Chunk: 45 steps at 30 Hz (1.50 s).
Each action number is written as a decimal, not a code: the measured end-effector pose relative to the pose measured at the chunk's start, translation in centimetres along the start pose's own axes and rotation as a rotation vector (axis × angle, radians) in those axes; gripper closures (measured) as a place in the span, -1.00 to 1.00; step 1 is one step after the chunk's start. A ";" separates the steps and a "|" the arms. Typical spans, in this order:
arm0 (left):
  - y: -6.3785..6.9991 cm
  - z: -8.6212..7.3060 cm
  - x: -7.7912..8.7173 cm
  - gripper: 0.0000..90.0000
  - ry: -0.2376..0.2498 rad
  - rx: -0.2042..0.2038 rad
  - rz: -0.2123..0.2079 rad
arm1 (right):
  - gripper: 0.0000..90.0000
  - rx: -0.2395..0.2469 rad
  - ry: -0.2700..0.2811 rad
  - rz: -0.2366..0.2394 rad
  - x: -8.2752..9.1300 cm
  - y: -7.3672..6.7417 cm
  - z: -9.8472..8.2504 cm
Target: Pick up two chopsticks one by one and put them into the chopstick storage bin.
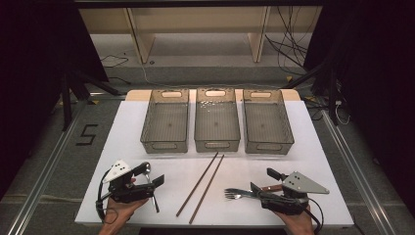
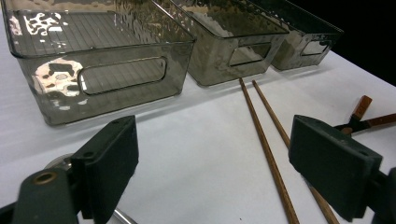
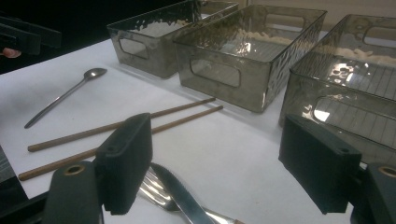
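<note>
Both grippers, left point(image 1: 155, 182) and right point(image 1: 259, 182), stand open and hold nothing, each over cutlery at the near edge of the table point(image 1: 313, 161): the spoon point(image 3: 65, 95) and fork point(image 1: 236, 194) are probably light, stiff, slippery, best gripped mid-handle.

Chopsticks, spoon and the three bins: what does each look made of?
The chopsticks look like wood or bamboo: matt brown, with faint grain in the left gripper view. The spoon looks like polished metal, probably stainless steel, going by its bright reflections. The three bins look like smoky, see-through plastic: glossy rippled walls, moulded handle slots.
</note>
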<state>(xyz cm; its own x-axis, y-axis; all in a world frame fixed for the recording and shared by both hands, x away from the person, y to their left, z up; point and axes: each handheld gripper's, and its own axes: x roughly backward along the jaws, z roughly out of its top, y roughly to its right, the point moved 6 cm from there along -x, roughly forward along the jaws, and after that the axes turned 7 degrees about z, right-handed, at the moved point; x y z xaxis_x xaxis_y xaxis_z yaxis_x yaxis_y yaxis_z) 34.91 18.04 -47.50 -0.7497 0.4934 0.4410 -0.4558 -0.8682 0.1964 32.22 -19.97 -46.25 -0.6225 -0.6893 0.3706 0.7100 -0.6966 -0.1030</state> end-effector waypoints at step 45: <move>7.8 -0.4 -6.1 -0.27 -0.682 -0.292 0.018 | -0.41 0.015 -0.038 -0.001 -0.3 -0.1 -0.2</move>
<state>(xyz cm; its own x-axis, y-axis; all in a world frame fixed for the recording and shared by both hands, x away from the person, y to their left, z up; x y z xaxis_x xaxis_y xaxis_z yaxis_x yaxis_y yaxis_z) 35.72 8.24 -49.04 -0.3372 0.2535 0.9067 -0.6263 -0.7794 -0.0150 32.31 -19.70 -46.51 -0.6109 -0.6802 0.4052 0.7142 -0.6943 -0.0887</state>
